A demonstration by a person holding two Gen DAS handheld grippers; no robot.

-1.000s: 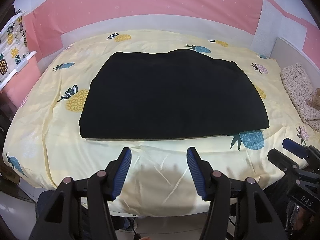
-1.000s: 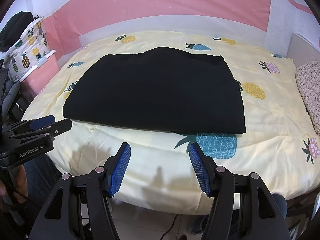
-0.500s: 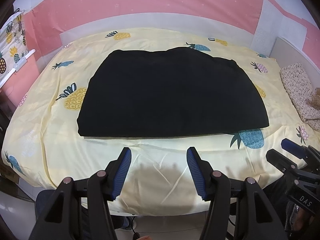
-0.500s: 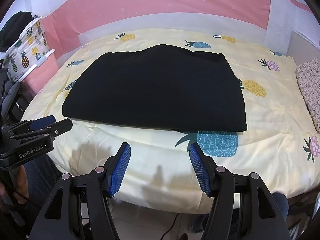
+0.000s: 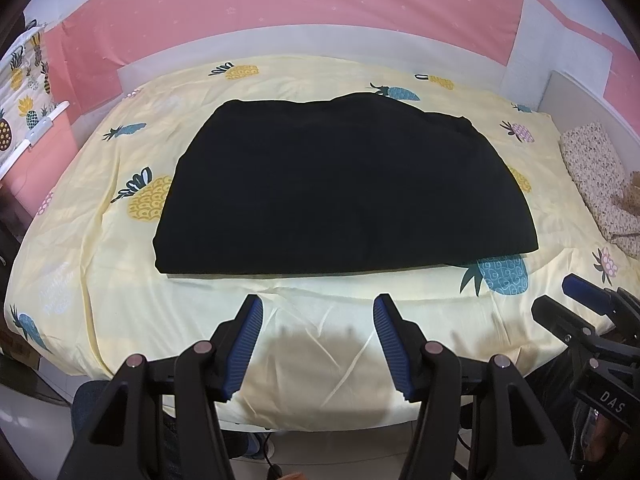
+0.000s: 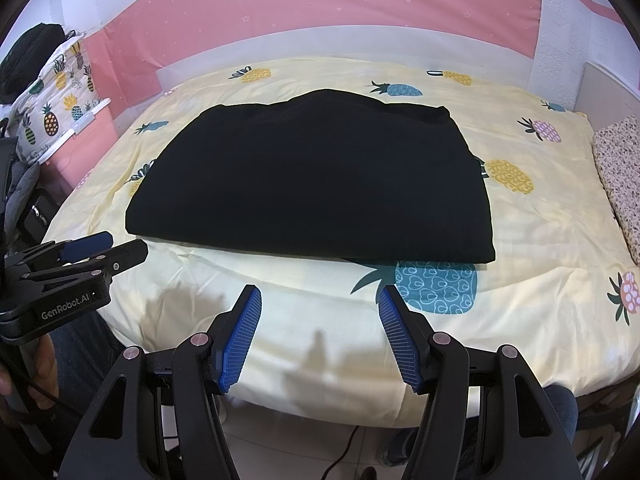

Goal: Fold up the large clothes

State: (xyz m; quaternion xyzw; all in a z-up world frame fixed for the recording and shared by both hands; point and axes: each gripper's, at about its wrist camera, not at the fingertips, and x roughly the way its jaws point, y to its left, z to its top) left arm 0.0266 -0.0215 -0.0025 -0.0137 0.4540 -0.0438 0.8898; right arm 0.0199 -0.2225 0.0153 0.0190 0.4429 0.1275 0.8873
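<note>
Black garment (image 5: 344,188) mid-bed; left gripper (image 5: 318,320), right gripper (image 6: 320,312) fingers wide, empty. Pinch near-edge corners together.

White letters reading "GenRobot.AI" stand on the black body of the left gripper (image 6: 86,250), seen at the left edge of the right wrist view, just off the near left corner of the bed (image 6: 520,240); white letters reading "DAS" stand on the black body of the right gripper (image 5: 576,300), seen low at the right edge of the left wrist view, off the bed's near right corner; faint pale lettering on the bedsheet (image 5: 100,280) near its left edge is too washed out to read.
</note>
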